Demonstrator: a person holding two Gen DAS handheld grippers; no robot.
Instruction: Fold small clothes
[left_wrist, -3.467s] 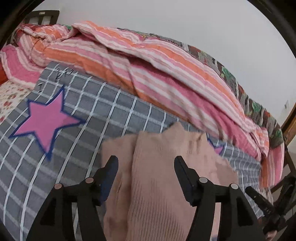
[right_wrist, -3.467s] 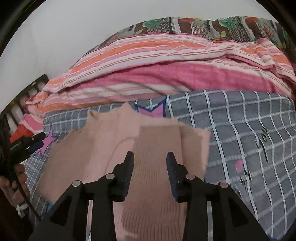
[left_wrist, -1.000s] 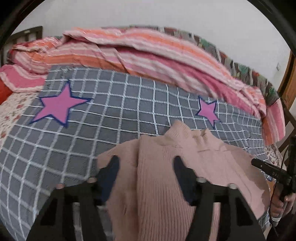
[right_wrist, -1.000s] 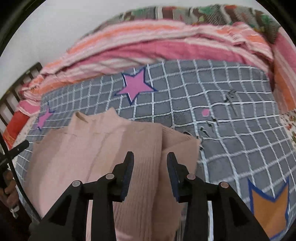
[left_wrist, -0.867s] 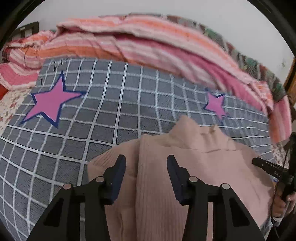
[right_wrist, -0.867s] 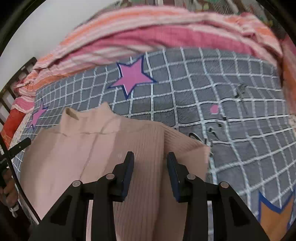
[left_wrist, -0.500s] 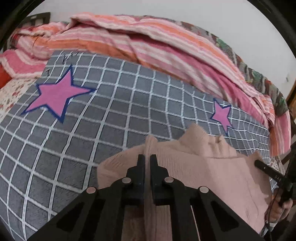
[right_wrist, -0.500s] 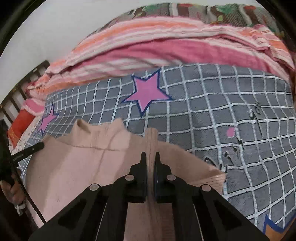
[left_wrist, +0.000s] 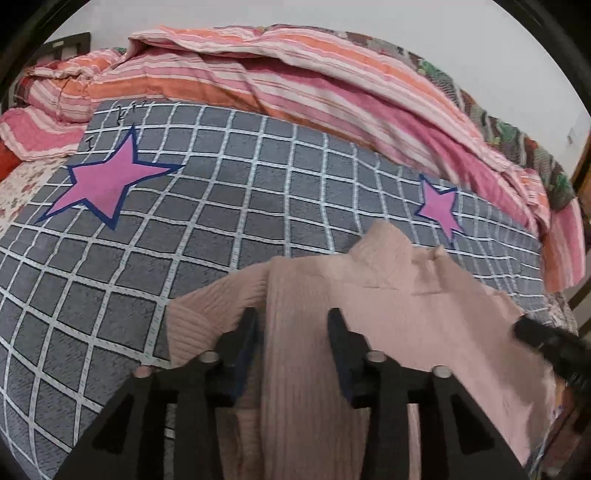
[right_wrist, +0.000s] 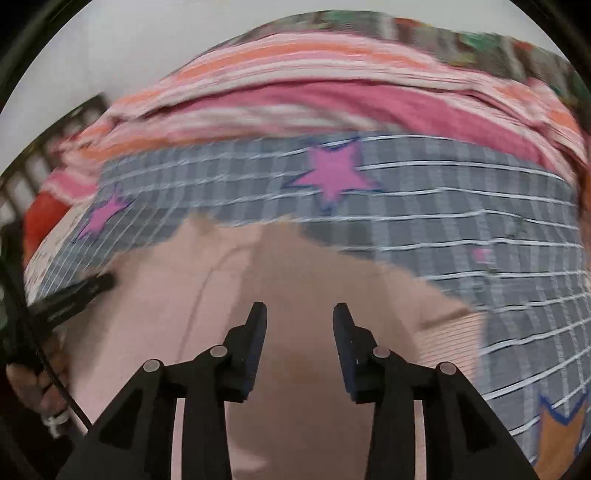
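A small pale pink ribbed sweater (left_wrist: 399, 295) lies on a grey checked blanket, its collar pointing toward the far side. A folded-in sleeve strip runs between the fingers of my left gripper (left_wrist: 291, 328), which is open over the sweater's left side. In the right wrist view, which is blurred by motion, the sweater (right_wrist: 295, 273) lies under my right gripper (right_wrist: 299, 325), which is open above it. Neither gripper holds cloth.
The grey blanket (left_wrist: 221, 206) with pink stars covers the bed. A striped pink and orange quilt (left_wrist: 314, 92) is heaped along the far side. The other gripper's tip (left_wrist: 546, 339) shows at the right edge, and the left hand's gripper (right_wrist: 70, 295) at the left.
Both grippers were shut on a fold of the sweater half a second ago and have now opened and let it go. The right view has swung and blurred.
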